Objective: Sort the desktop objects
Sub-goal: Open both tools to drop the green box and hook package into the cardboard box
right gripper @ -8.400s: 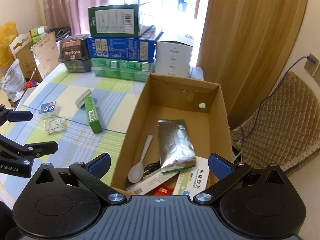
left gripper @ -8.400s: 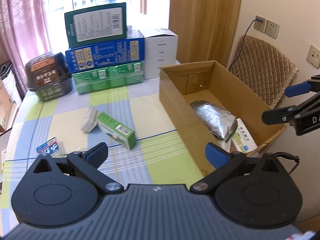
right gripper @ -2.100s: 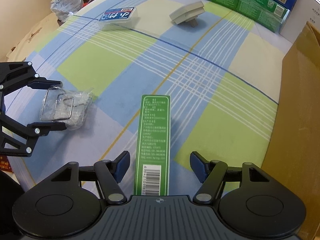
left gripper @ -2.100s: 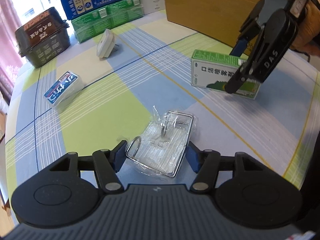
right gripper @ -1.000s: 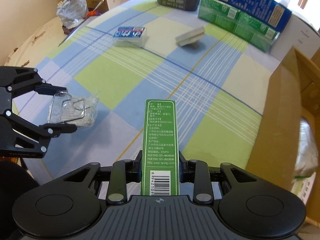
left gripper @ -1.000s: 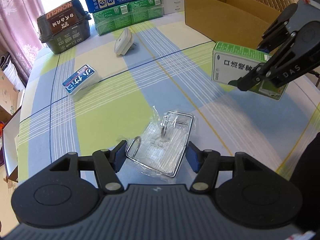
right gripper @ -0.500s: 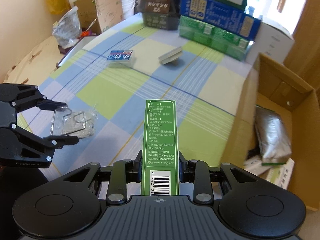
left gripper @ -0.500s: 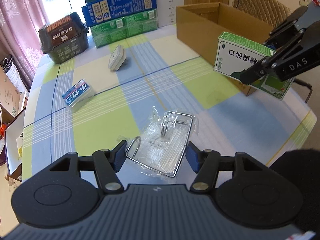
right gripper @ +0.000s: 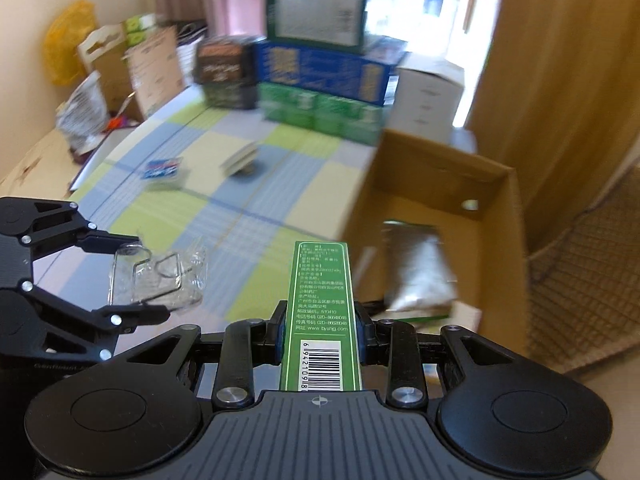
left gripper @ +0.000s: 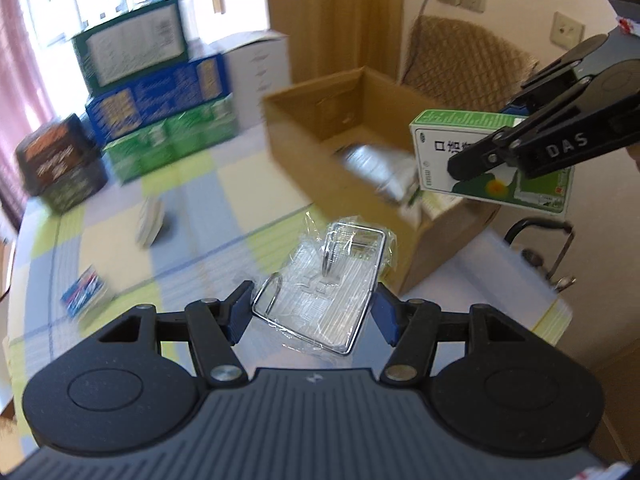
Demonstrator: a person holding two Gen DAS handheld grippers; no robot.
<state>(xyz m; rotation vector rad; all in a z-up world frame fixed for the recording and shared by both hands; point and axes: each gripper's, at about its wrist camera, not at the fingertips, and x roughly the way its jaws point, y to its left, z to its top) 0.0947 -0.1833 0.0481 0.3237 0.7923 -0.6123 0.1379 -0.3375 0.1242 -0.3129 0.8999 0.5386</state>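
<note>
My left gripper point(left gripper: 314, 312) is shut on a clear plastic packet with a wire frame point(left gripper: 324, 284) and holds it in the air above the table, near the cardboard box point(left gripper: 320, 148). My right gripper point(right gripper: 320, 338) is shut on a long green carton point(right gripper: 320, 312), held above the box's near corner. The right gripper and carton point(left gripper: 492, 160) also show at the right of the left wrist view. The left gripper with its packet point(right gripper: 160, 276) shows at the left of the right wrist view. A silver foil pouch point(right gripper: 420, 268) lies inside the box point(right gripper: 440, 184).
A blue-and-white packet point(right gripper: 162, 172) and a grey-white adapter point(right gripper: 240, 160) lie on the checked tablecloth point(right gripper: 248, 216). Stacked green, blue and white boxes point(right gripper: 324, 64) and a dark tub point(right gripper: 224, 72) stand at the table's far edge. A quilted chair point(left gripper: 464, 52) stands behind the box.
Both grippers have lifted higher and swung toward the cardboard box, each still holding its object. The green carton now hangs over the box's near corner.
</note>
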